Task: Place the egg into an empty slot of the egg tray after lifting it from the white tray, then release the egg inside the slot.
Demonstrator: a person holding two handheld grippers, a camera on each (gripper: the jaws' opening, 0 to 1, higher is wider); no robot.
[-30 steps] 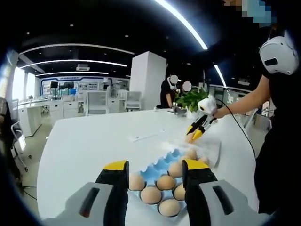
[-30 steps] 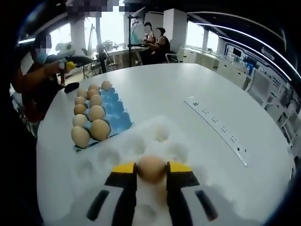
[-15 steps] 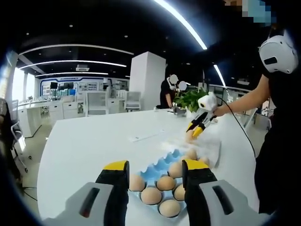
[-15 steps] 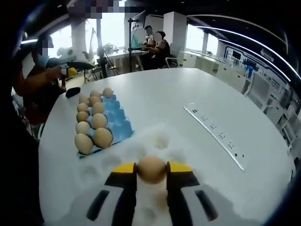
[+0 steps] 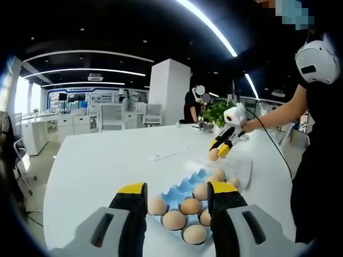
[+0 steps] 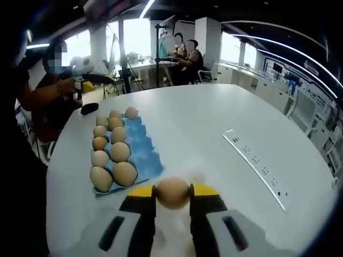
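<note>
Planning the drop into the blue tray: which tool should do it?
Right. The right tool is shut on the egg, raised near the blue egg tray. The left tool hangs open over the tray, holding nothing.

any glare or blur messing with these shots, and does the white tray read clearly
Left gripper view: ceiling strip lights blow out; blue egg tray sharp. Right gripper view: bright windows flare; the white moulded tray washes into the white round table; the brown egg in the right claw stays crisp.
</note>
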